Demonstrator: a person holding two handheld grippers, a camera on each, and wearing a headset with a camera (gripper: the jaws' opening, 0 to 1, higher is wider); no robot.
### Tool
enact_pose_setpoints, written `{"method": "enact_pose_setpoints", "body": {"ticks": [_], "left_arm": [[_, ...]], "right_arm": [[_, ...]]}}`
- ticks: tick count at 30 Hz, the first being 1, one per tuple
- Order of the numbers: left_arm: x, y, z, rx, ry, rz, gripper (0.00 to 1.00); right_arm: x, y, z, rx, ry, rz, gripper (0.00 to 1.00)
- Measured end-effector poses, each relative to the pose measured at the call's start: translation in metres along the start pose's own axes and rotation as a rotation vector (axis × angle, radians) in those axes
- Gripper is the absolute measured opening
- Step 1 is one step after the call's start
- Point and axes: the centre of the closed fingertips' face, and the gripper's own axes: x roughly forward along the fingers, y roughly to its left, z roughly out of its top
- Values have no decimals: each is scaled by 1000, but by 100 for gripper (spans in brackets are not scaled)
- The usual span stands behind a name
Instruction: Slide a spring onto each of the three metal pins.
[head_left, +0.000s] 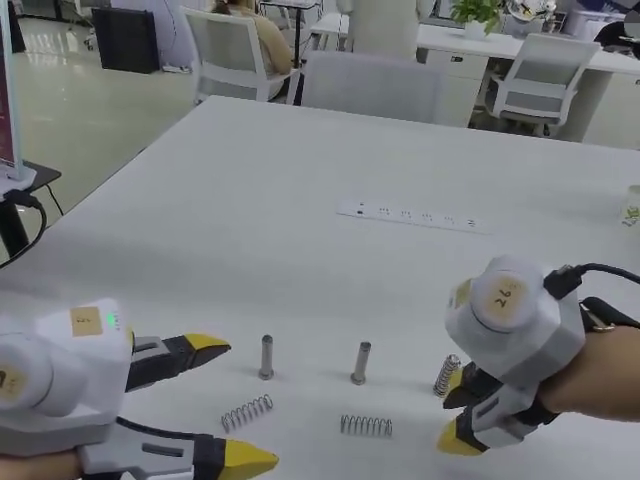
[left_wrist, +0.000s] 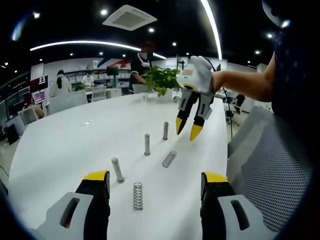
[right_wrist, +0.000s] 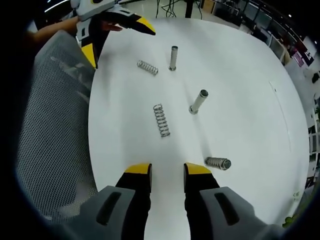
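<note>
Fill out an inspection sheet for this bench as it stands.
Surface: white table, no marks seen.
Job's things: left pin and middle pin upright and bare; right pin wears a spring; left loose spring and right loose spring lie flat, nearer the person.
Clutter: socket strip further back on the table.
Grippers: left gripper open wide, empty; right gripper open, empty, beside the right pin.
Cables: black cable leaves the right gripper.
Surroundings: office chair, potted plant, seated person.
</note>
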Motion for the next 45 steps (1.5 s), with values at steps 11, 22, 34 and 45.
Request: {"method": "enact_pose_setpoints", "body": {"ticks": [11, 22, 34, 45], "left_arm": [[0, -1, 0, -2, 2, -5, 69], [1, -2, -2, -4, 2, -11, 68], [0, -3, -2, -7, 5, -17, 67], [1, -4, -3, -9, 7, -24, 65]], "right_arm": [[14, 4, 19, -58, -4, 24, 22], [27, 5, 32, -111, 3, 49, 18], [40, 5, 35, -137, 26, 73, 14], [48, 5, 33, -155, 39, 87, 11]]}}
